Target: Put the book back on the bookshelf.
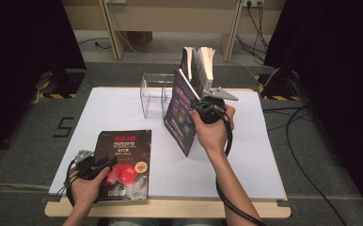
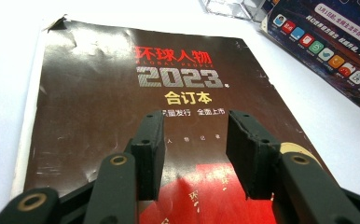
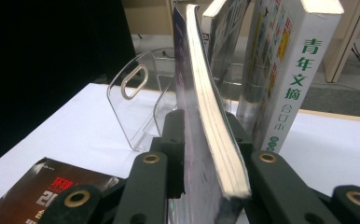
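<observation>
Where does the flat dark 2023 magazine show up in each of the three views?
High view: the 2023 magazine lies flat at lower left on the white sheet, the left gripper over its near part.
Left gripper view: it spreads under the open fingers, title up.
Right gripper view: a corner at bottom left.
Shared landmark: the clear acrylic stand.

This looks like a recording room or lab set up for the purpose, not a home. Black curtains hang on both sides, cables trail across grey carpet, and yellow-black hazard tape marks stand feet. The surface is a plain wooden board under a white sheet, with bare wooden furniture behind.
</observation>
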The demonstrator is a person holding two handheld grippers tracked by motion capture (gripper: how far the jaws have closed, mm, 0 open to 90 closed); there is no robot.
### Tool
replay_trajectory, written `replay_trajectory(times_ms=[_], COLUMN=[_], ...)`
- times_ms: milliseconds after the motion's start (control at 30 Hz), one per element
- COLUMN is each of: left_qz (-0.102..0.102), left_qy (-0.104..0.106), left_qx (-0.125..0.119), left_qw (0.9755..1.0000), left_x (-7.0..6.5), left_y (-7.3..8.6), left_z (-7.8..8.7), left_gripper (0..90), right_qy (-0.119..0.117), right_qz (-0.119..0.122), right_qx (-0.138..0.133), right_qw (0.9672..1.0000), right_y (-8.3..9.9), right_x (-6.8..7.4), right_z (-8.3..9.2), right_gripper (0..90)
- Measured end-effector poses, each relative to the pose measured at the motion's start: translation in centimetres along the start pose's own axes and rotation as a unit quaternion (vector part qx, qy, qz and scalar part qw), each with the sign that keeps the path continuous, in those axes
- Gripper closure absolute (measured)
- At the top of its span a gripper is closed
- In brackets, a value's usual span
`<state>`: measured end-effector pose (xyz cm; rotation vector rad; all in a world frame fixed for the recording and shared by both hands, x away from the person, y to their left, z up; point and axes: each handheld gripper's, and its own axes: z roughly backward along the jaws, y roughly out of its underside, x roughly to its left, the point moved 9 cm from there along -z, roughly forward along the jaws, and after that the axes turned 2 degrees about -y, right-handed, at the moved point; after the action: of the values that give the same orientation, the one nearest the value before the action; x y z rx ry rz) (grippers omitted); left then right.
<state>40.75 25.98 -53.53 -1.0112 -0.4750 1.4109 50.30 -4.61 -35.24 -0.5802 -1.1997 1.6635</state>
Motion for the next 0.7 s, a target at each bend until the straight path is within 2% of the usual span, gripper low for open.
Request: replay_trajectory(times_ms=[367,500,700], left_qz=[-0.001,-0.001,-0.001], left_qy=[0.001,0.000,0.000], left_qx=[0.001,0.000,0.000], left_qw=[1.0000,1.0000,1.0000], left_x=[-0.1,0.0,0.0], left_y=[0.1,0.0,0.0], left_z=[-0.1,-0.1,0.0], left_gripper=[56.6,56.7,56.8], right_qy=[0.005,0.001,-0.009], right_qz=[-0.010,-0.009,0.005], right_qx=[0.020,0.010,-0.014], right_qw=[0.9997,0.9999,0.9999], right_y=[0.0,-0.1,-0.7], right_x=[-0.2,0.3,1.7], right_z=[-0.3,-0.2,-0.3], right_gripper=[84.3,84.6,84.7])
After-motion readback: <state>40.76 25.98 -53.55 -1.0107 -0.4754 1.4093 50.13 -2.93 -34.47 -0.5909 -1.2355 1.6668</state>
